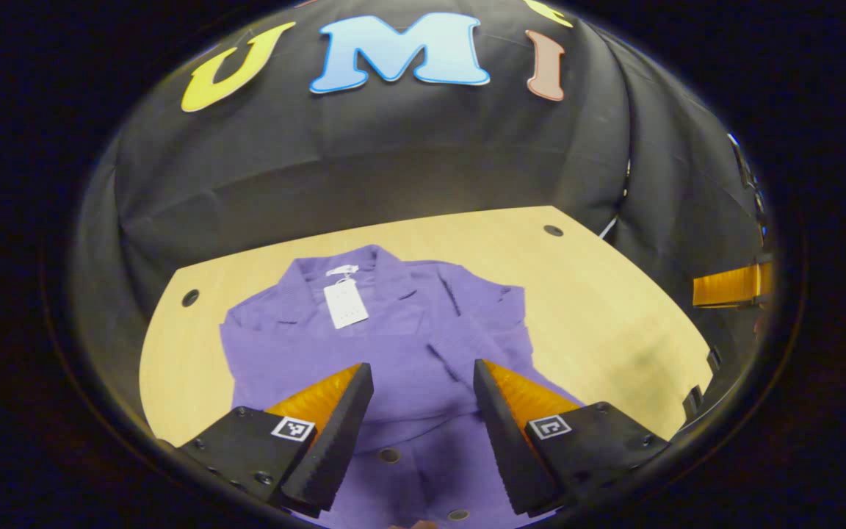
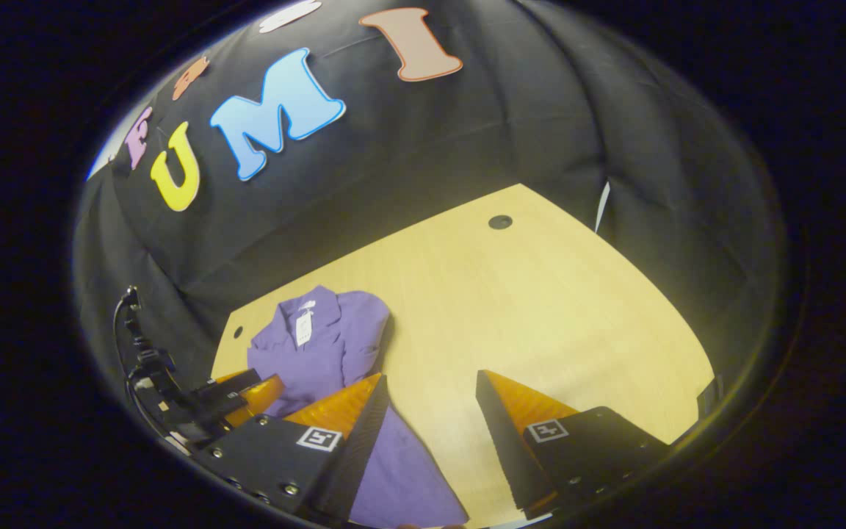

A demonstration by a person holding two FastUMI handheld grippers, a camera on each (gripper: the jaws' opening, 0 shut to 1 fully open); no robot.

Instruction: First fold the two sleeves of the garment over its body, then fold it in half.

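While tools (image 1: 423,433) hover apart, garment (image 1: 393,345) lies on table (image 1: 614,308).

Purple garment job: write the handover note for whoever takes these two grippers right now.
Left gripper: open, empty, above the lower body of the purple garment.
Right gripper: open, empty, over the wooden table by the garment's right edge.
Garment: flat on the table, collar and white tag toward the far wall.
Done: both sleeves look folded over the body.
Left: fold it in half, probably hem up to collar.
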